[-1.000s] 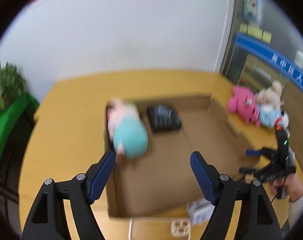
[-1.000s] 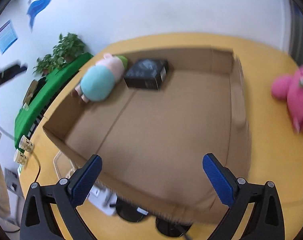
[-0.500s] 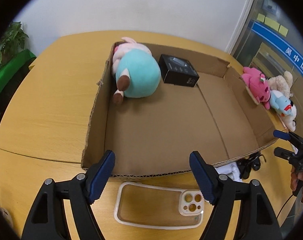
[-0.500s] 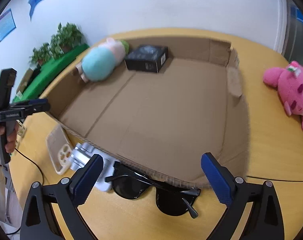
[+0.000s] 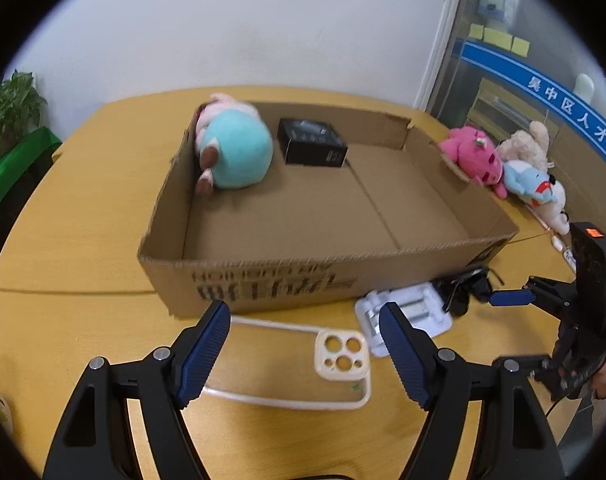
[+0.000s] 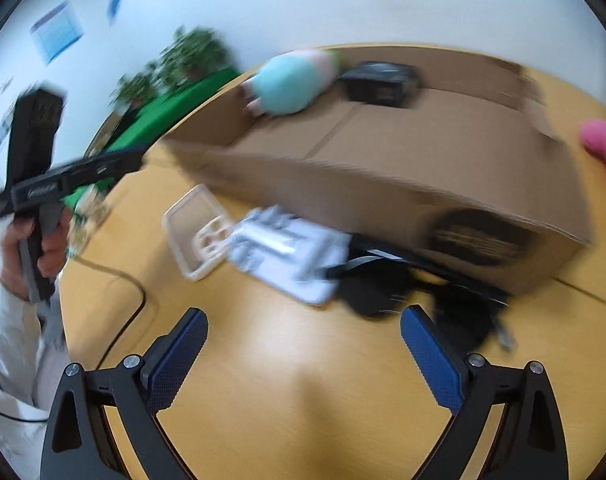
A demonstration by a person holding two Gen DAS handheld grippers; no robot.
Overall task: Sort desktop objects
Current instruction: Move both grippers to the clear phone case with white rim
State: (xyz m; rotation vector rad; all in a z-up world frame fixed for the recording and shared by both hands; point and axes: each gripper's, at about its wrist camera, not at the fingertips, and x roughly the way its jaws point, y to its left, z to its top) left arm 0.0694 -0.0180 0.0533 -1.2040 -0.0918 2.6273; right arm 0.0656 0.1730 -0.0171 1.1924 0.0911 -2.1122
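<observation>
A shallow cardboard box (image 5: 263, 280) lies on the yellow table and holds a teal plush (image 5: 235, 156) and a black box (image 5: 311, 146). In front of it lie a clear phone case (image 5: 303, 364), a white plastic holder (image 5: 407, 312) and black sunglasses (image 6: 415, 292). My left gripper (image 5: 307, 356) is open and empty, just above the phone case. My right gripper (image 6: 303, 356) is open and empty, over bare table short of the sunglasses; it also shows in the left wrist view (image 5: 511, 300). The right wrist view is blurred.
Pink, beige and blue plush toys (image 5: 503, 160) lie on the table right of the box. Green plants (image 5: 7, 108) stand beyond the table's left edge. A cable (image 6: 115, 280) runs over the table near the hand that holds the left gripper (image 6: 63, 180).
Both grippers have pulled back from over the box and dropped low toward the table in front of it. The phone case, holder and sunglasses have come into full view. Both grippers stay open.
</observation>
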